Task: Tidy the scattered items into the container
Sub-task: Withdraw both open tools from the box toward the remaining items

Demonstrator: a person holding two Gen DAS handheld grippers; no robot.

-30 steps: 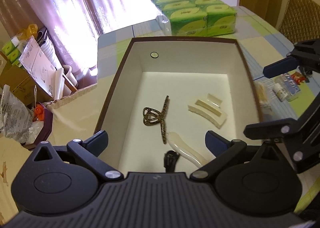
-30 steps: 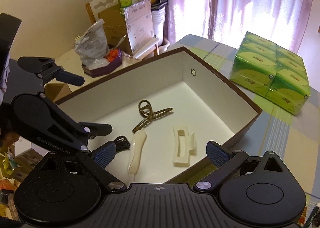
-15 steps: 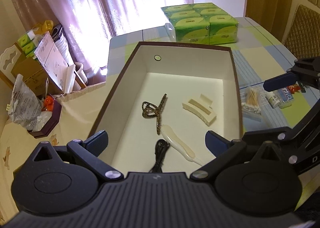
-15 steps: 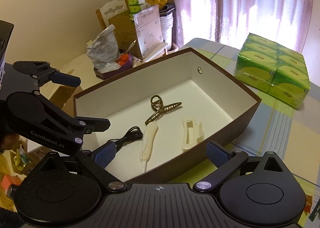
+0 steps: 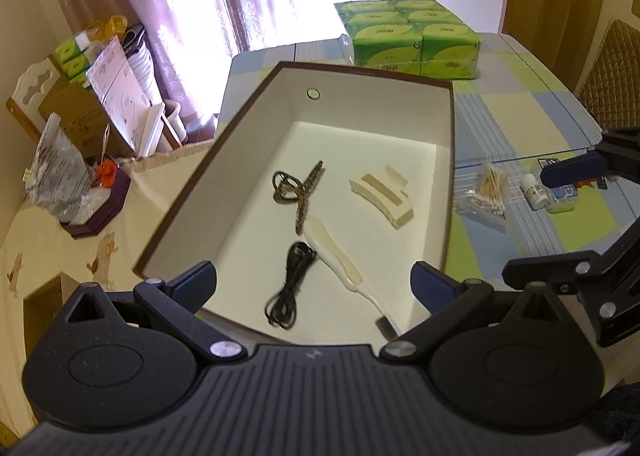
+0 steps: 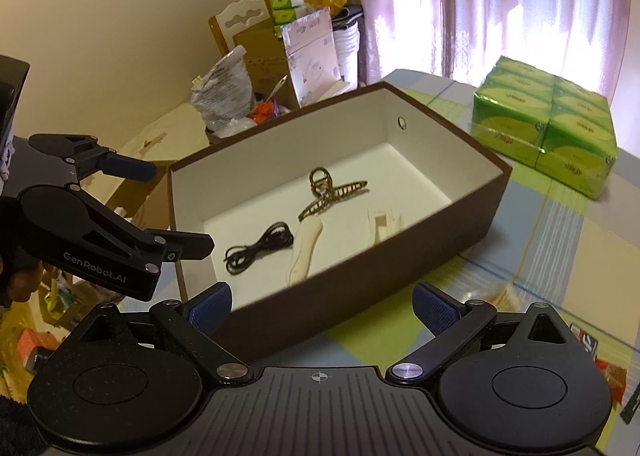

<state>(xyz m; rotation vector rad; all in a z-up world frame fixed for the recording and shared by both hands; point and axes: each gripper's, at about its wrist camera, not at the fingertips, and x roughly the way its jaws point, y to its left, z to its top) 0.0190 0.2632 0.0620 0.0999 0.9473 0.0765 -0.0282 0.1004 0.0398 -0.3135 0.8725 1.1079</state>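
Observation:
A brown box (image 5: pixel 450 160) (image 6: pixel 460 212) with a white inside stands on the checked tablecloth. In it lie a leopard-print claw clip (image 5: pixel 298 192) (image 6: pixel 328 192), a cream claw clip (image 5: pixel 380 196) (image 6: pixel 384 222), a cream-handled comb (image 5: pixel 336 256) (image 6: pixel 304 248) and a coiled black cable (image 5: pixel 290 284) (image 6: pixel 258 244). My left gripper (image 5: pixel 314 282) is open, held above the box's near edge with nothing in it. My right gripper (image 6: pixel 322 304) is open too, over the box's near side wall, empty. On the cloth right of the box lie a bag of cotton swabs (image 5: pixel 490 192), a small white bottle (image 5: pixel 534 192) and small packets (image 5: pixel 564 196).
A green multipack of tissues (image 5: pixel 408 40) (image 6: pixel 544 124) sits beyond the box. Off the table's left side stand cardboard boxes (image 5: pixel 80 116), a plastic bag (image 5: pixel 56 180) and a dark tray (image 5: pixel 100 212). A padded chair back (image 5: pixel 612 76) is at far right.
Both grippers have drawn back and up from the box, so its near wall and the whole black cable now show. Both stay open and empty. Nothing in the box moved.

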